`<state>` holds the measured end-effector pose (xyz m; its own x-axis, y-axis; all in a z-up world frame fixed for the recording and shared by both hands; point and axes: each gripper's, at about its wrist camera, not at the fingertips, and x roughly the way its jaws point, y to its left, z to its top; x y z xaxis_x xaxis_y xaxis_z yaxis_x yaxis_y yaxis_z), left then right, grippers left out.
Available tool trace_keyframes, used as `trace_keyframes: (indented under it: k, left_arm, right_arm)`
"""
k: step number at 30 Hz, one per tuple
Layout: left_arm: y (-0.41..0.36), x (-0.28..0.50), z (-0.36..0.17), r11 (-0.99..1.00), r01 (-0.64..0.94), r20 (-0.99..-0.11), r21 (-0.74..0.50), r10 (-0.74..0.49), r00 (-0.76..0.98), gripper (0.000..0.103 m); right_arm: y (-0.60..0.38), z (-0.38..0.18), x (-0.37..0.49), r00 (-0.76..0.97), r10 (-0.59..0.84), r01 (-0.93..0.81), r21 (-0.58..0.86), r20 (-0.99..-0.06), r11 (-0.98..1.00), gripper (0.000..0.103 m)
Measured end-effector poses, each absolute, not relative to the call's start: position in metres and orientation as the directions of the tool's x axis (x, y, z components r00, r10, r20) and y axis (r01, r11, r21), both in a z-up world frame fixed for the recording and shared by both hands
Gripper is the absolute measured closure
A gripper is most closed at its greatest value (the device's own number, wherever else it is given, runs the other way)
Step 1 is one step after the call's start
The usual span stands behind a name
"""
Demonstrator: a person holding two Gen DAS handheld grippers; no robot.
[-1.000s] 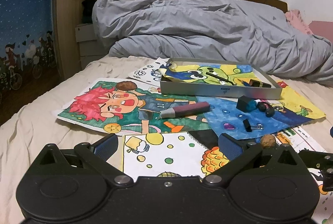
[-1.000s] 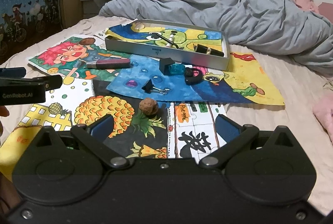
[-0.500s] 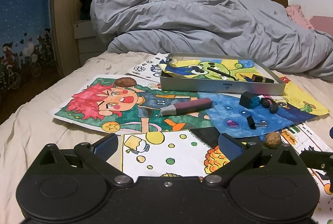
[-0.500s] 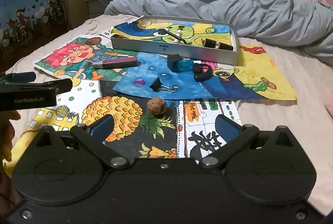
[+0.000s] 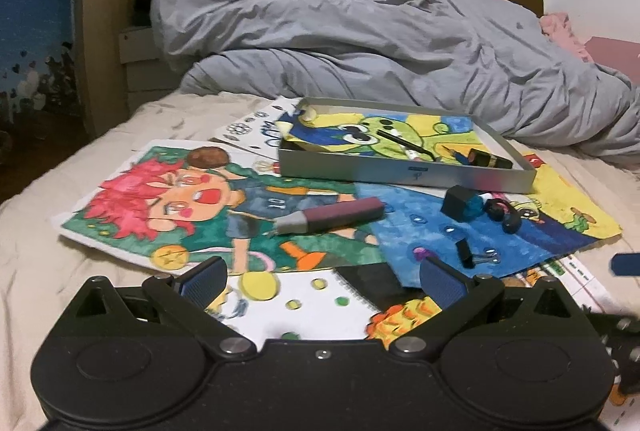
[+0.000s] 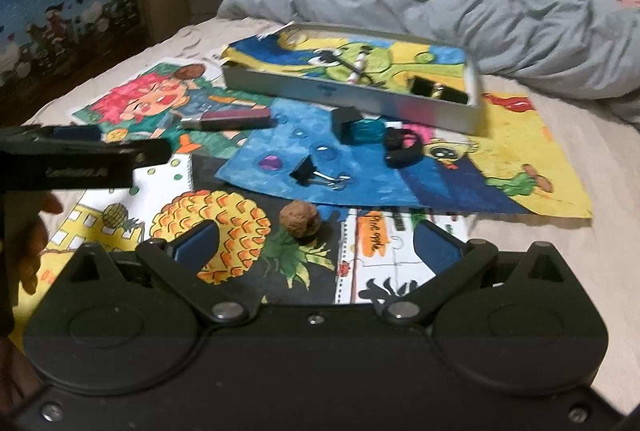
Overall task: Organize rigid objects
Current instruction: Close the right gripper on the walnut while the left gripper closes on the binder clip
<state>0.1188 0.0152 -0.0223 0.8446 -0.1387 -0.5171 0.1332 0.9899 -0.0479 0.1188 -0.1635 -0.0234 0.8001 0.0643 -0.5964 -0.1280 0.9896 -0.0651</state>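
While both of my tools hang empty over the bed (image 5: 48, 263), I log what lies loose.

Left hand-held gripper (image 5: 320, 277): pads spread wide, nothing between them. Right hand-held gripper (image 6: 316, 245): the same, apart and empty.

Tray (image 6: 352, 93): grey, shallow, at the far side of the drawings, already holding a pen and a dark tube.

Loose items, all outside the tray:
- marker (image 5: 332, 221), maroon, lying flat, ahead of my left gripper.
- walnut (image 6: 300, 219), just ahead of my right gripper, between its pads in line of sight.
- clip (image 6: 316, 175), black, beyond the walnut.
- blue bottle (image 6: 356, 129) and a black strap-like piece (image 6: 402, 149), just beside the tray's near wall.

Step in hand, as I judge it: choosing the next piece. Likely next: lower the right gripper around the walnut; being round, it could roll, so close squarely.
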Motion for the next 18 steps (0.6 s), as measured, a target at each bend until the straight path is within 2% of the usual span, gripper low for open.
trace_keyframes:
  k: [8, 18]
  left_arm:
    - [0.002, 0.152, -0.029, 0.968, 0.217, -0.585, -0.124, -0.248, 0.772, 0.001]
    - [-0.019, 0.194, -0.042, 0.93, 0.293, -0.608, -0.221, -0.366, 0.705, 0.001]
  right_arm:
    - [-0.153, -0.036, 0.146, 0.806, 0.062, -0.258, -0.255, -0.588, 0.932, 0.001]
    - [-0.163, -0.046, 0.173, 0.776, 0.141, -0.337, -0.216, -0.615, 0.917, 0.001]
